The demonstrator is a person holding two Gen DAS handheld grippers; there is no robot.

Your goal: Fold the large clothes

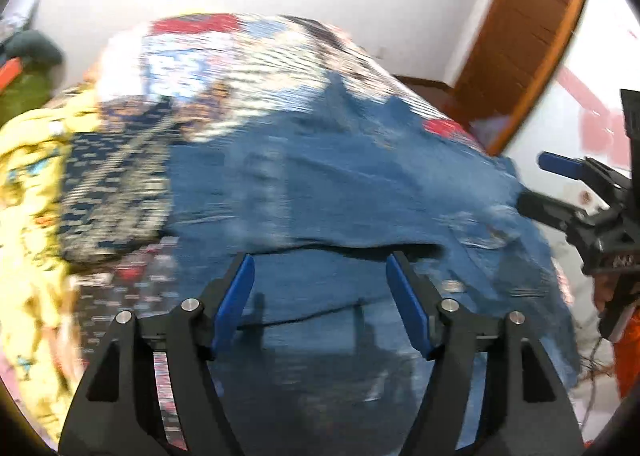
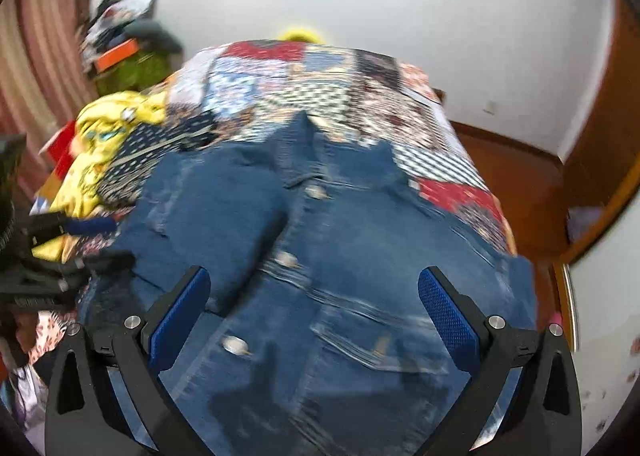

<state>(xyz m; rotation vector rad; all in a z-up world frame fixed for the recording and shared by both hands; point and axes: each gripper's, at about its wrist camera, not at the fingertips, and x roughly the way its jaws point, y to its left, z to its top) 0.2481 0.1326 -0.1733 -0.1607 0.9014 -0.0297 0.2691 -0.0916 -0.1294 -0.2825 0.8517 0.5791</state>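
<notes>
A blue denim jacket with metal buttons lies spread on a patchwork bedspread; its left sleeve is folded in over the front. It also shows in the left wrist view. My left gripper is open and empty just above the jacket's near part. My right gripper is open wide and empty above the jacket's front, near a chest pocket. The right gripper also shows at the right edge of the left wrist view, beside the jacket's right edge. The left gripper shows at the left edge of the right wrist view.
A yellow patterned garment and a dark dotted garment lie on the bed's left side. A cluttered green-covered stand is at the far left by a curtain. A wooden door and brown floor are to the right.
</notes>
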